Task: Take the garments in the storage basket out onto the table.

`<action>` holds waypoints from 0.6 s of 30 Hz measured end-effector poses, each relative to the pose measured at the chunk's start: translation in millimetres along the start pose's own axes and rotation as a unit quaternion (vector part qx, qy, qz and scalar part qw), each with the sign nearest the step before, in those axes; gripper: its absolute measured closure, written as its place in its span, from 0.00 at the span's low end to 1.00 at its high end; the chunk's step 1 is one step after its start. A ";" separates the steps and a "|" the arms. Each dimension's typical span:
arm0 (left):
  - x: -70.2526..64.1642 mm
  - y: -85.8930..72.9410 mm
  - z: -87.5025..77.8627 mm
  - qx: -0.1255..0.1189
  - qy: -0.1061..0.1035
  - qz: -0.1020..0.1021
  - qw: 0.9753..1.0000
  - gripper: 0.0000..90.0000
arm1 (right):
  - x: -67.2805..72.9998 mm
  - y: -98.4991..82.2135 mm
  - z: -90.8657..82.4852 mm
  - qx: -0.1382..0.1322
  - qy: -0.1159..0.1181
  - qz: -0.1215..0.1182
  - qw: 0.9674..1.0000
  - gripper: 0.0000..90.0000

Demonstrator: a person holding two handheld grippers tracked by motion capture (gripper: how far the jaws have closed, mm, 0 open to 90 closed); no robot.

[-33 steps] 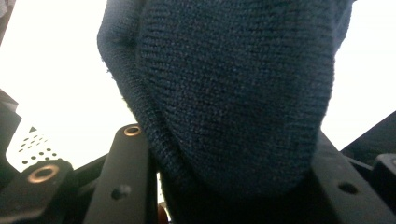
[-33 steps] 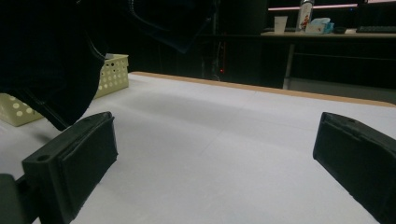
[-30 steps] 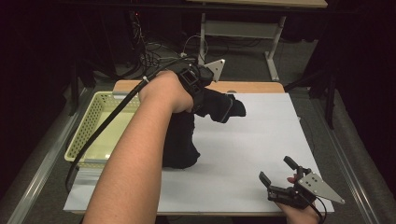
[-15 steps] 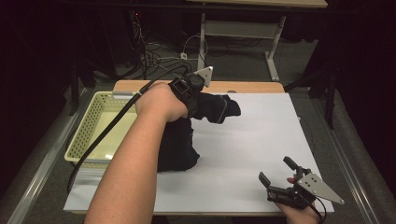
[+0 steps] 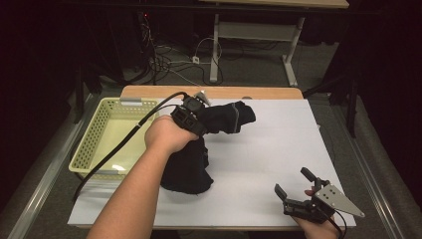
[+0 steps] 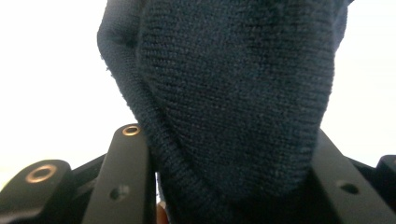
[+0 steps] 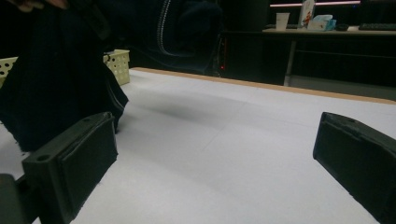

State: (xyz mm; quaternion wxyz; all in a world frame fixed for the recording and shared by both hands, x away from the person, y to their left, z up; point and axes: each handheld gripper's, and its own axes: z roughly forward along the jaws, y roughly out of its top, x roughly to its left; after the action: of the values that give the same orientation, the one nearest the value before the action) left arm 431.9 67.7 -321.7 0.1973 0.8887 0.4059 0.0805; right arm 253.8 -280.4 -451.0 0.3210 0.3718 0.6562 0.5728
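A dark navy knitted garment [image 5: 191, 159] hangs from my left gripper [image 5: 201, 118], which is shut on a thick fold of it above the white table sheet [image 5: 268, 149]. One end of the cloth sticks out to the right [image 5: 234, 117], the rest droops down onto the sheet. In the left gripper view the knit [image 6: 233, 107] bulges between both black jaws. My right gripper [image 5: 294, 185] rests near the table's front right edge, open, with nothing between its fingers [image 7: 79, 158]. From the right gripper view the garment [image 7: 56, 79] hangs at the far left.
A pale yellow plastic basket [image 5: 94, 142] stands at the left of the table, its rim also seen from the right gripper view [image 7: 117, 60]. The table's wooden far edge [image 5: 214, 92] runs behind. Cables and a desk frame lie on the floor beyond.
My left hand has come down and moved left toward the basket with the garment, so more cloth now lies on the sheet. The right gripper has stayed where it was.
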 end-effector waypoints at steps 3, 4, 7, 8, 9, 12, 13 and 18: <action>-1.2 -9.6 12.3 -0.021 -0.005 -0.005 1.000 0.65 | 0.5 -0.3 -0.1 -0.002 0.001 0.002 1.000 0.01; -1.2 -12.9 16.0 -0.029 -0.009 -0.009 0.999 0.65 | 0.5 -0.7 0.0 -0.001 0.001 0.001 1.000 0.01; -2.5 -25.7 31.7 -0.061 -0.018 -0.021 0.998 0.65 | 0.6 -1.8 -1.1 0.003 0.000 0.000 1.000 0.01; -2.5 -25.7 31.7 -0.061 -0.018 -0.021 0.998 0.65 | 0.6 -1.8 -1.1 0.003 0.000 0.000 1.000 0.01; -2.7 -28.6 35.7 -0.066 -0.021 -0.022 0.997 0.65 | 0.3 -1.4 -2.2 0.000 -0.001 -0.001 1.000 0.01; -4.5 -37.5 48.4 -0.086 -0.029 -0.023 0.996 0.65 | -0.2 -1.4 -2.9 -0.001 -0.003 0.000 1.000 0.01; -5.5 -40.1 52.1 -0.092 -0.031 -0.024 0.995 0.65 | -0.2 -2.1 -2.8 0.000 -0.004 0.000 1.000 0.01; -17.5 -52.6 71.5 -0.130 -0.035 -0.017 0.991 0.65 | 1.9 -3.0 -1.5 0.004 -0.001 -0.002 1.000 0.01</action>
State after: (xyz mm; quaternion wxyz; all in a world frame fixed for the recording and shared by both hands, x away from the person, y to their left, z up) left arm 405.9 65.3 -408.3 0.3262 0.8508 0.4001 0.0984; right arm 251.3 -279.8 -453.8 0.3212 0.3722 0.6589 0.5693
